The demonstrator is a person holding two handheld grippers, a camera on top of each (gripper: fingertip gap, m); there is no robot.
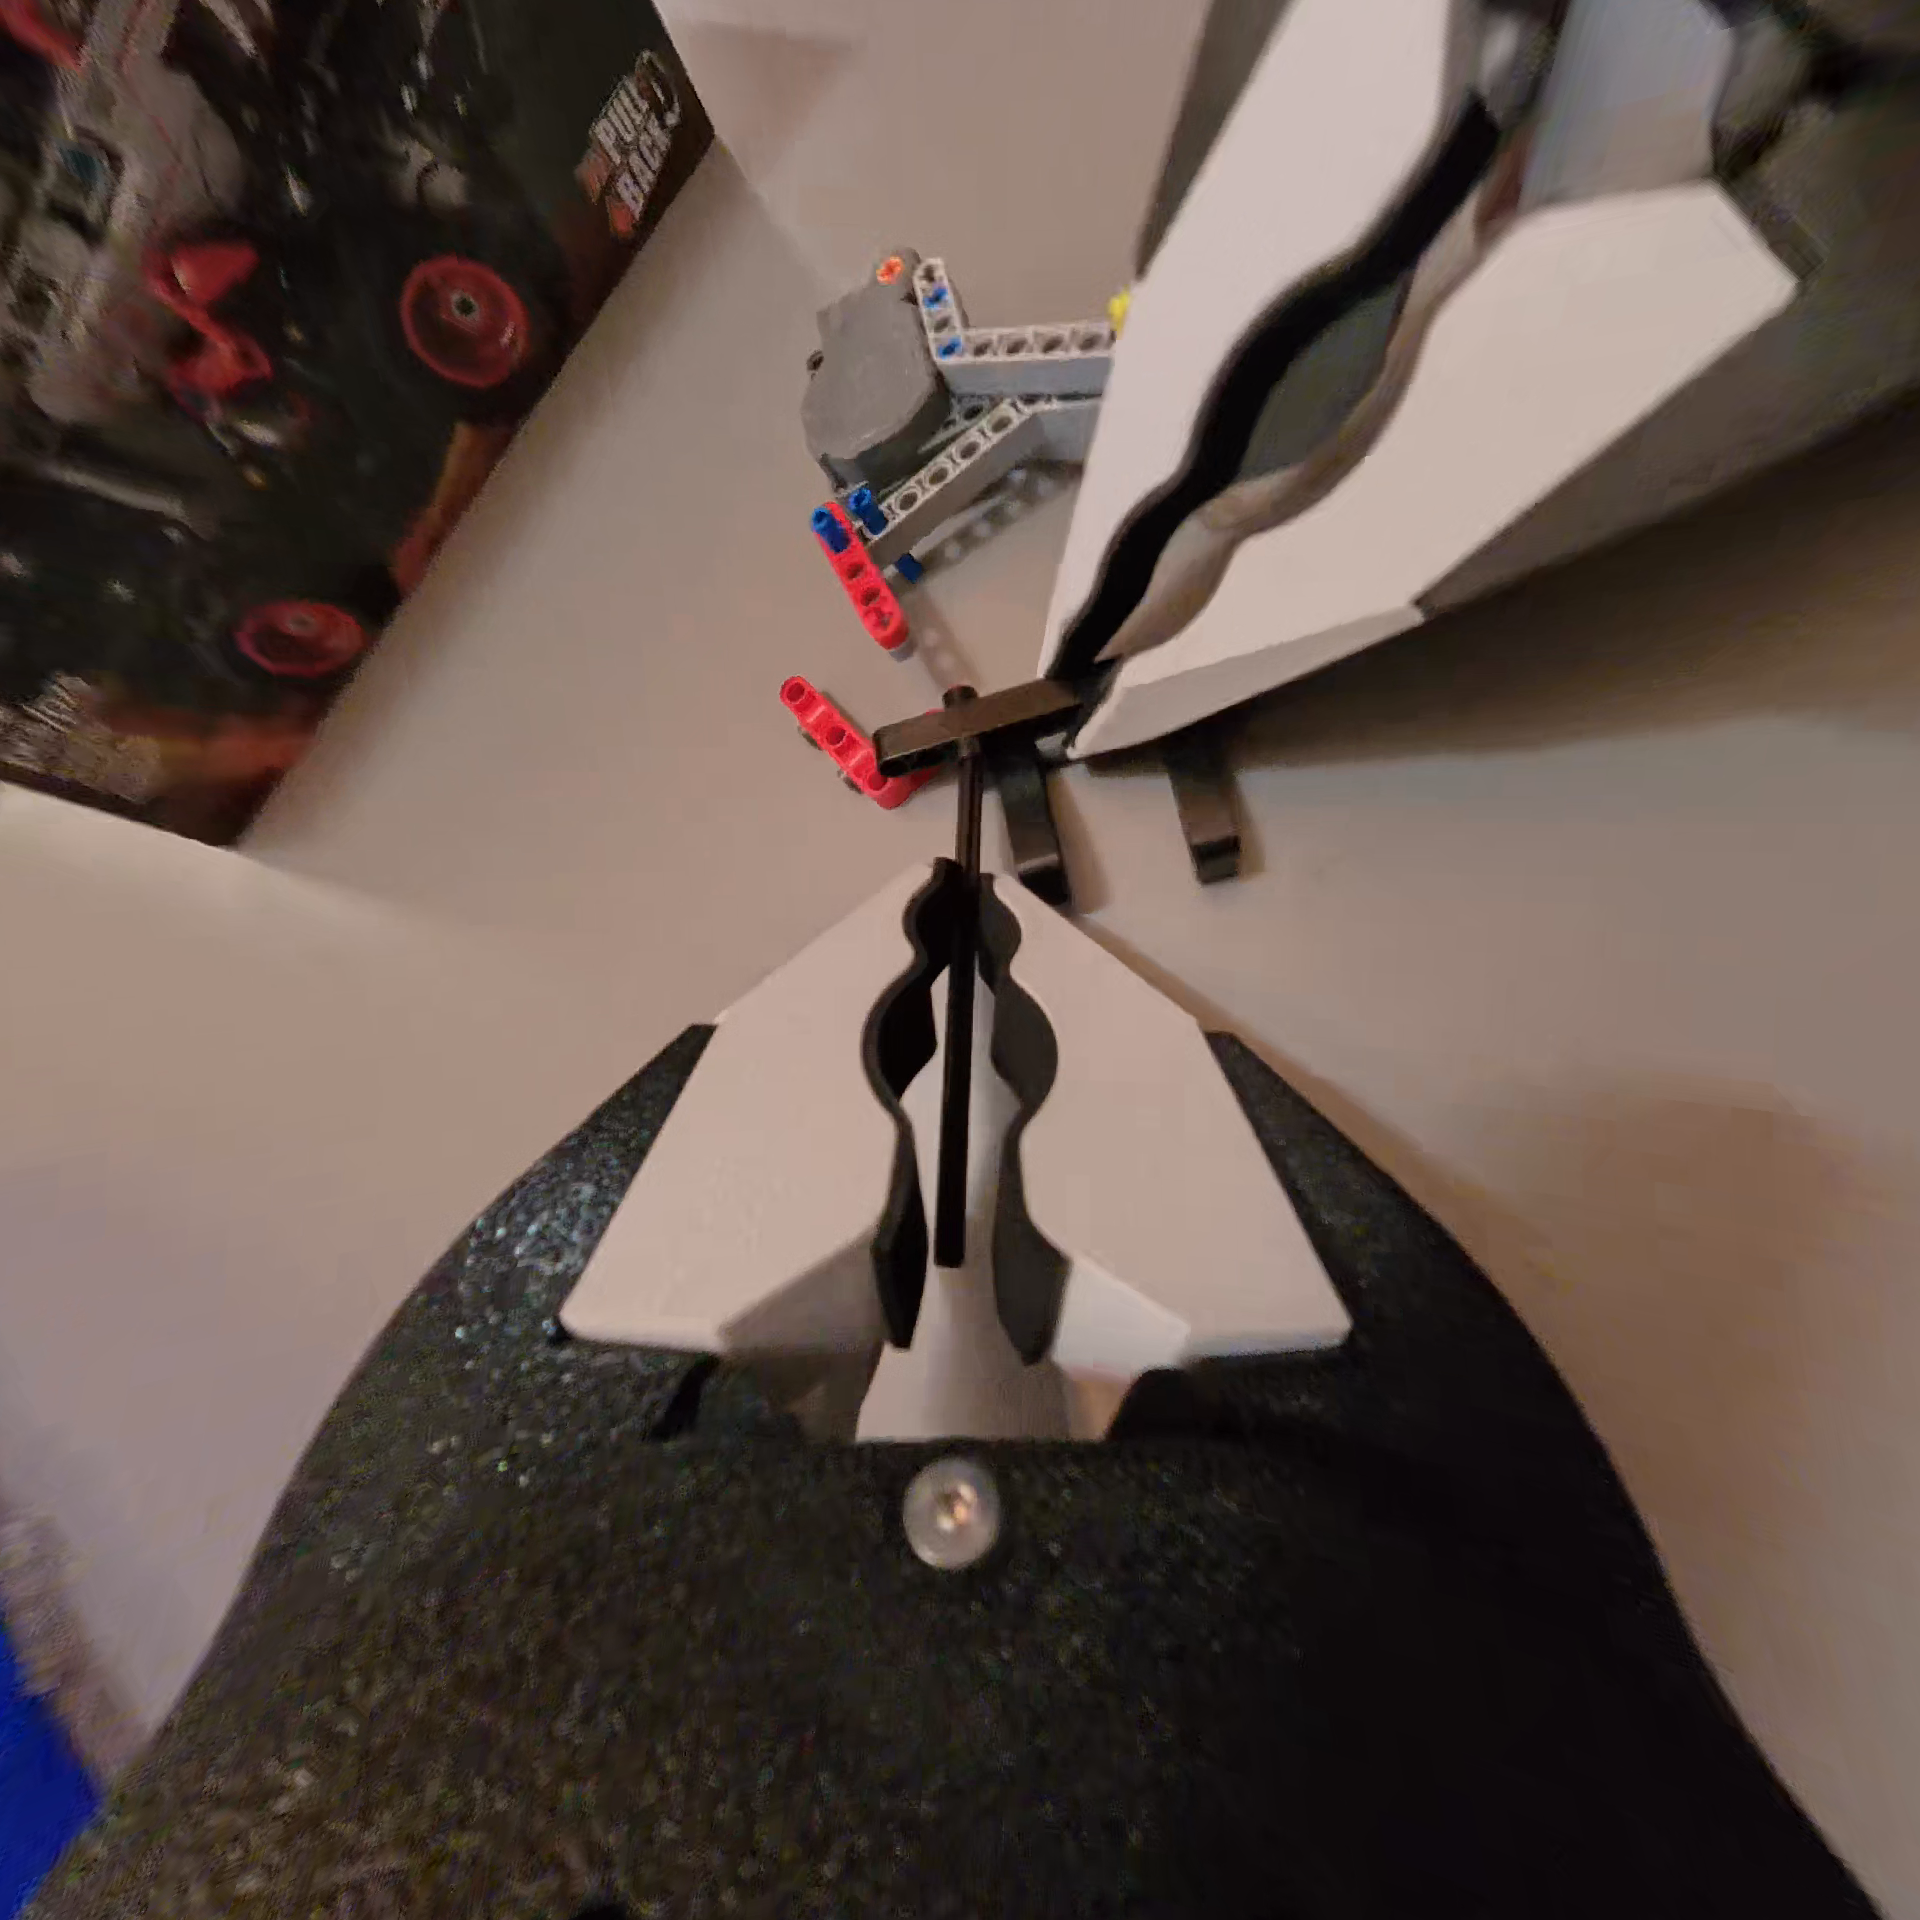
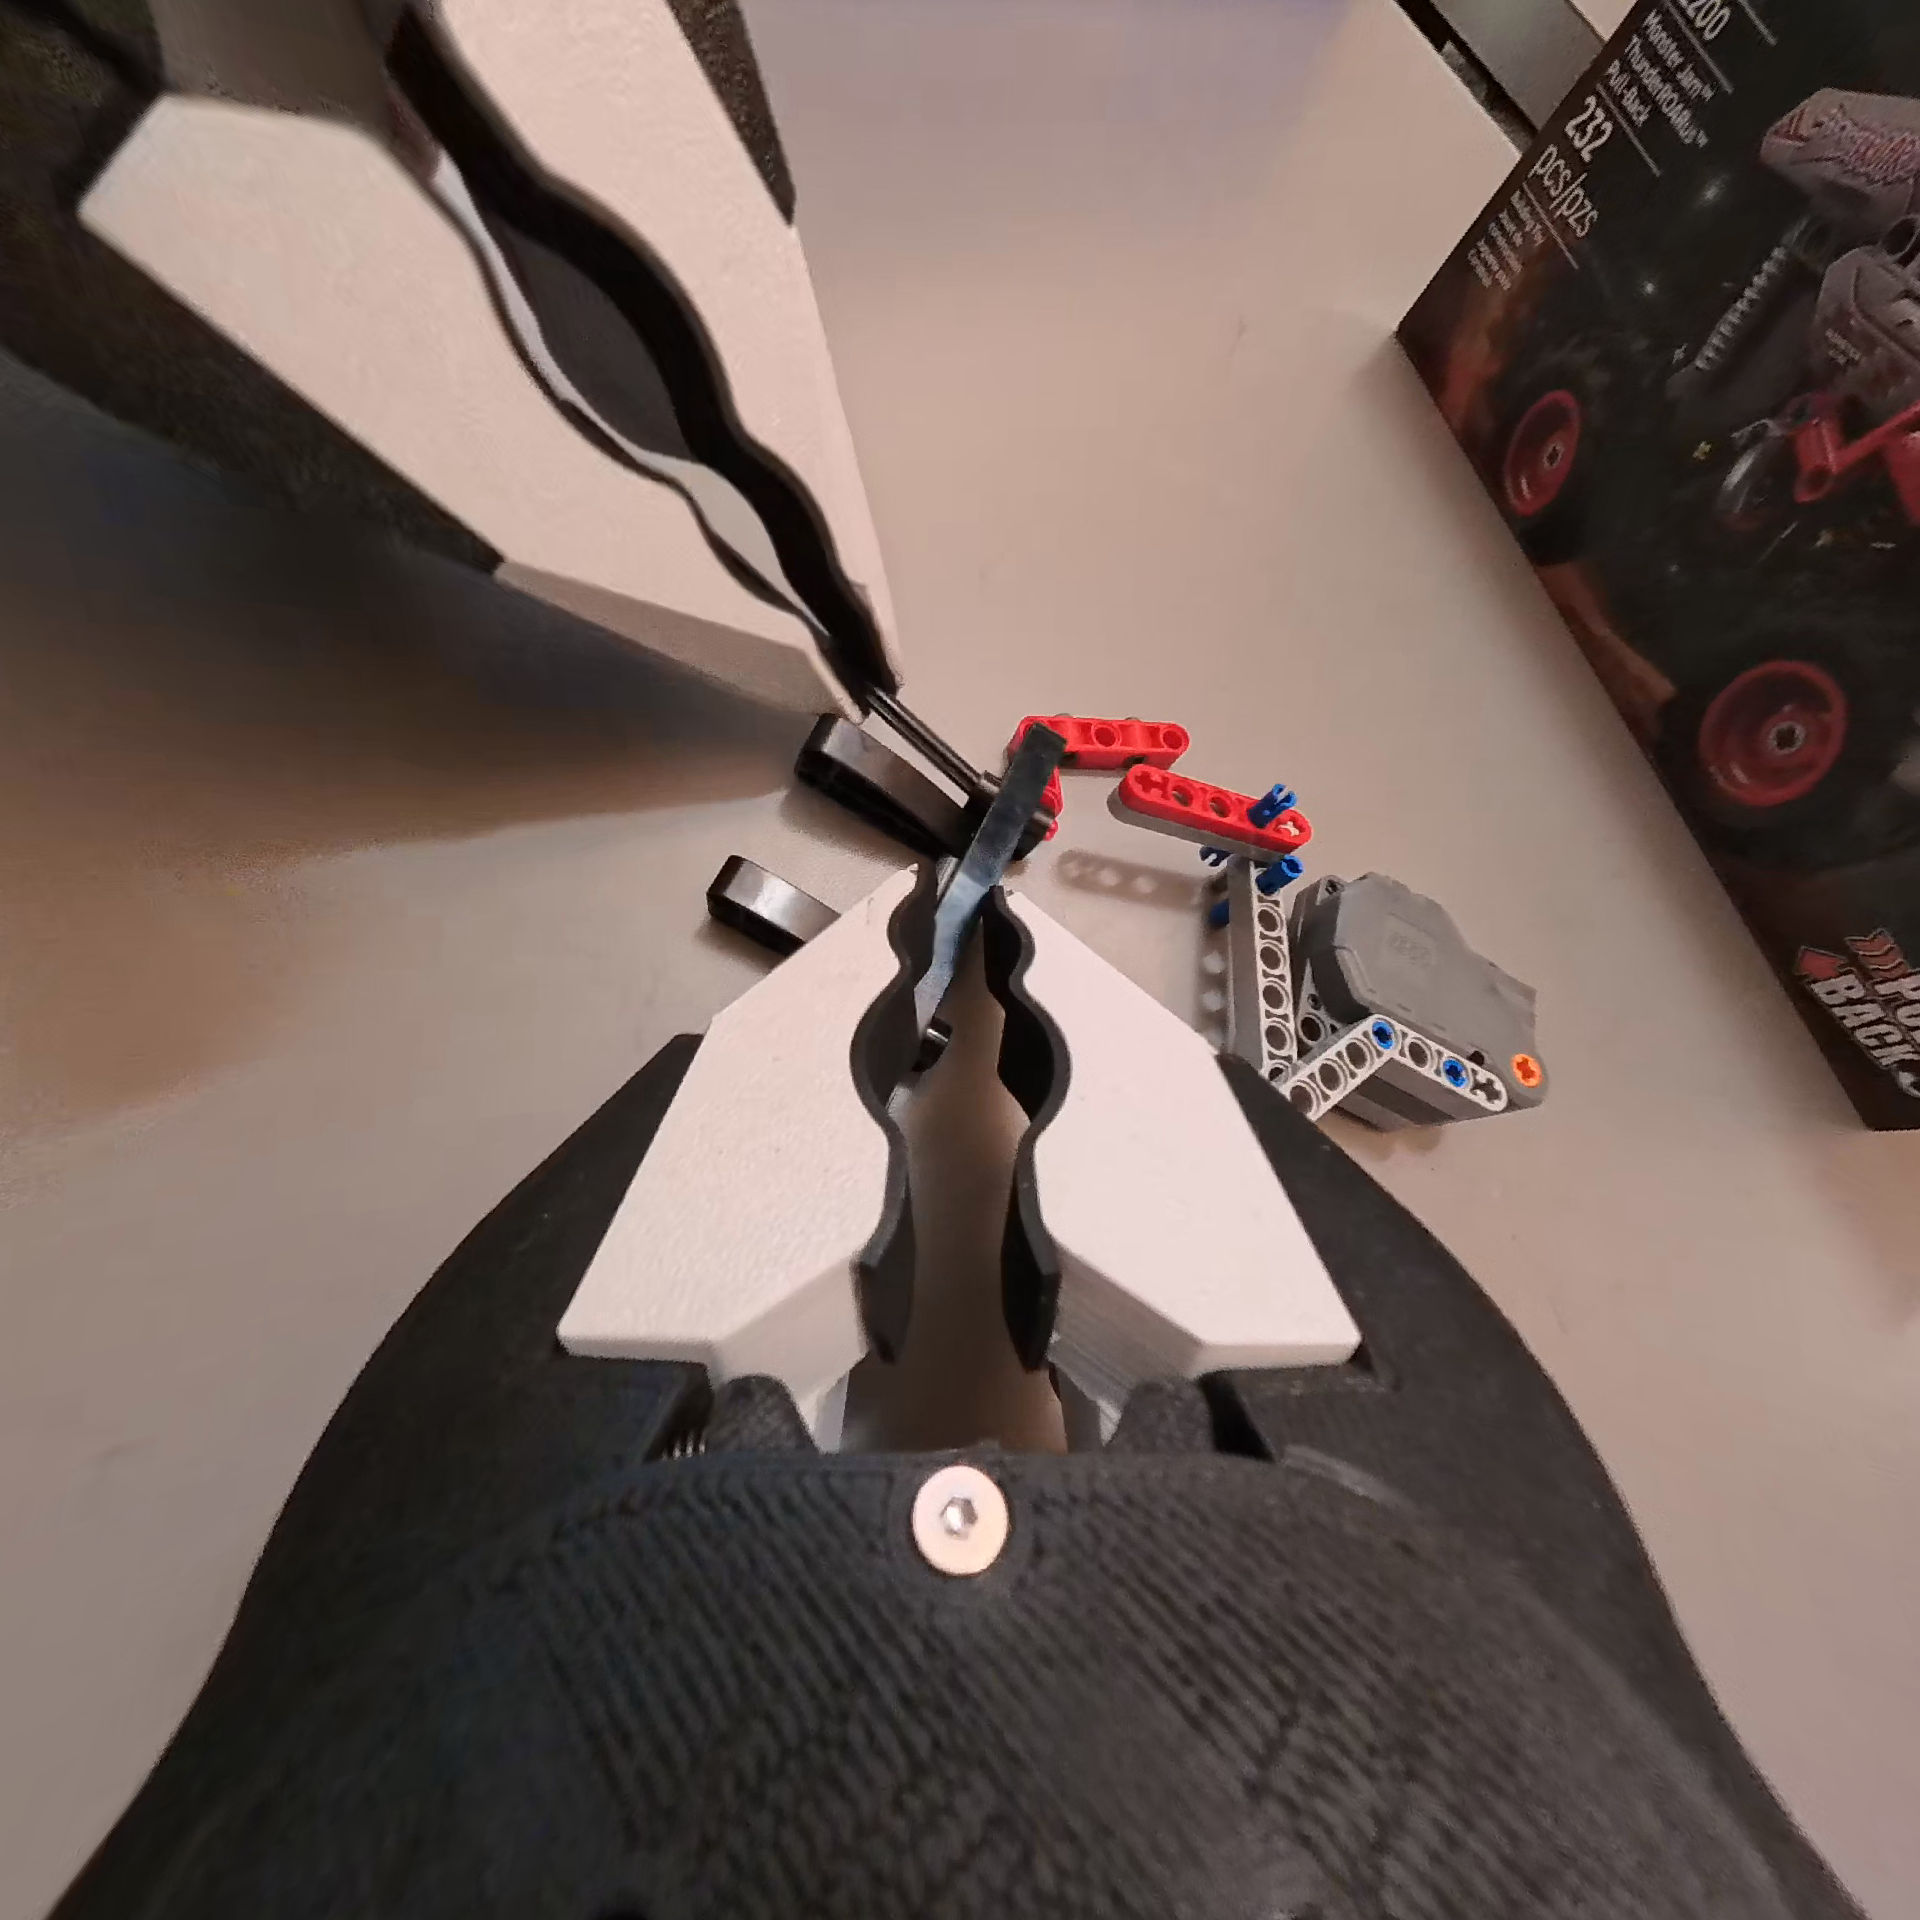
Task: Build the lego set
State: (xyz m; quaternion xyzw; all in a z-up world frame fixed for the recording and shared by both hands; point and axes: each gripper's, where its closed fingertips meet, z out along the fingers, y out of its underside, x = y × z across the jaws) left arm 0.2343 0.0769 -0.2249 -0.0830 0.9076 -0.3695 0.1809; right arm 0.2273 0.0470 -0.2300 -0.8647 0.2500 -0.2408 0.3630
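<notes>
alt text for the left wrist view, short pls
The left hand-held gripper is shut on a thin black axle whose far end meets a flat black beam pinched by the right hand-held gripper. Behind them on the pale table lie red beams, a grey motor assembly and the set's box.

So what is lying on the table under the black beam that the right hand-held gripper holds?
Under the black beam, one end of a red beam shows on the table. Its other end is covered.
</notes>
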